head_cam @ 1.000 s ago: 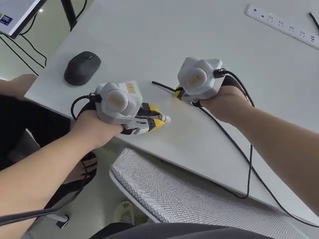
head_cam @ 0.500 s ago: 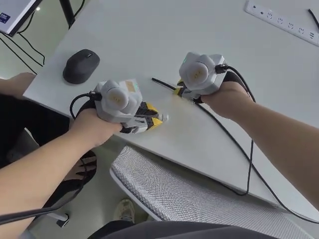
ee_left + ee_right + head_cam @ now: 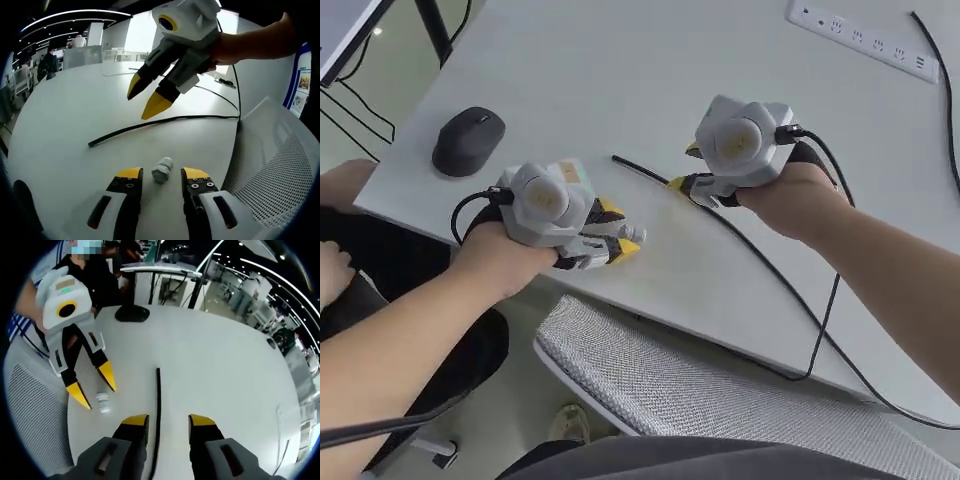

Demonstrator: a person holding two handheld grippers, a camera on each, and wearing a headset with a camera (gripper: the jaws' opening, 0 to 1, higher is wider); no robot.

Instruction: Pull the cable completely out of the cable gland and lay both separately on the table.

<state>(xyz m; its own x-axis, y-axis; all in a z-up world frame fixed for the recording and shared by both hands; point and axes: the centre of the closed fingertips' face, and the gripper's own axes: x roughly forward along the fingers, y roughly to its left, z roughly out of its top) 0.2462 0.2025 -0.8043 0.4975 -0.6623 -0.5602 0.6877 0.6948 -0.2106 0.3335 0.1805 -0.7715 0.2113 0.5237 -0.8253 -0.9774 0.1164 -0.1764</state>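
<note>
A small white cable gland (image 3: 162, 170) lies on the white table (image 3: 620, 70), apart from the cable. It sits between the spread jaws of my left gripper (image 3: 161, 175), which is open. In the head view the gland (image 3: 633, 233) is at the left gripper (image 3: 620, 232) tips, near the table's front edge. The thin black cable (image 3: 638, 169) lies flat on the table. Its free end (image 3: 157, 390) runs out between the jaws of my open right gripper (image 3: 167, 421). The right gripper (image 3: 683, 168) hovers just above the cable (image 3: 150, 124).
A black mouse (image 3: 468, 140) rests at the table's left corner. A white power strip (image 3: 860, 42) lies at the far right. A grey mesh chair (image 3: 720, 400) stands below the table's front edge. The grippers' own black leads trail off the edge.
The head camera has shifted a little. The right gripper has risen slightly and its jaws stand wider apart. The left gripper stays by the gland.
</note>
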